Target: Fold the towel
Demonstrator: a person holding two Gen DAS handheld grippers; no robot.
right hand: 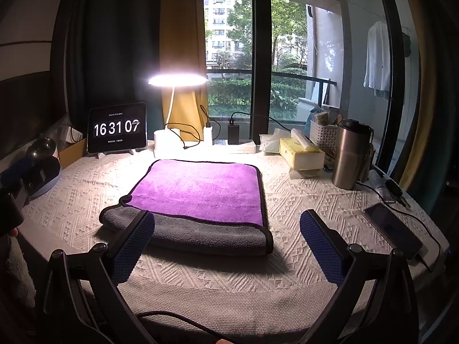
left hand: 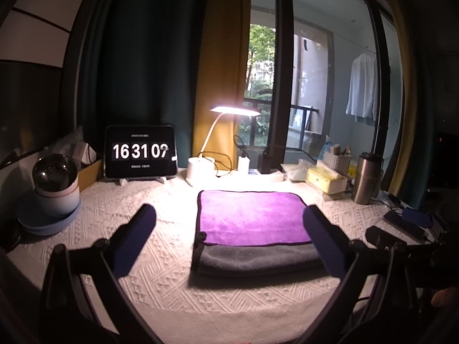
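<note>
- On the white knitted tablecloth [right hand: 301, 200], midway between the near table edge and the lit white desk lamp [right hand: 176, 81], lies the plush towel, purple on one face and grey on the other [right hand: 200, 189]. It is already doubled, the purple layer lying over a grey layer that shows as a strip along the near side.
- Left gripper [left hand: 229, 229] hovers above and short of the towel, its blue-padded fingers spread wide and empty; its right finger overlaps the towel's right near corner in that view, but contact cannot be told.
- Right gripper [right hand: 226, 232] is likewise spread apart, holding nothing, low over the near edge, its left finger in front of the grey strip.
- Risk, as I judge it: the top purple edge sits set back from the grey one, so a pinch at the near side could catch only one layer, and the next fold would come out skewed or drag the lower layer along.
- A small curled loop at the towel's left near corner [right hand: 124, 199] could snag a finger or bunch up under a fold.
- Orientation: from the right wrist view the towel's long axis seems to run left to right, roughly parallel to the near table edge, with the folded side appearing to face the lamp; the margin is slight, so this is uncertain.
</note>
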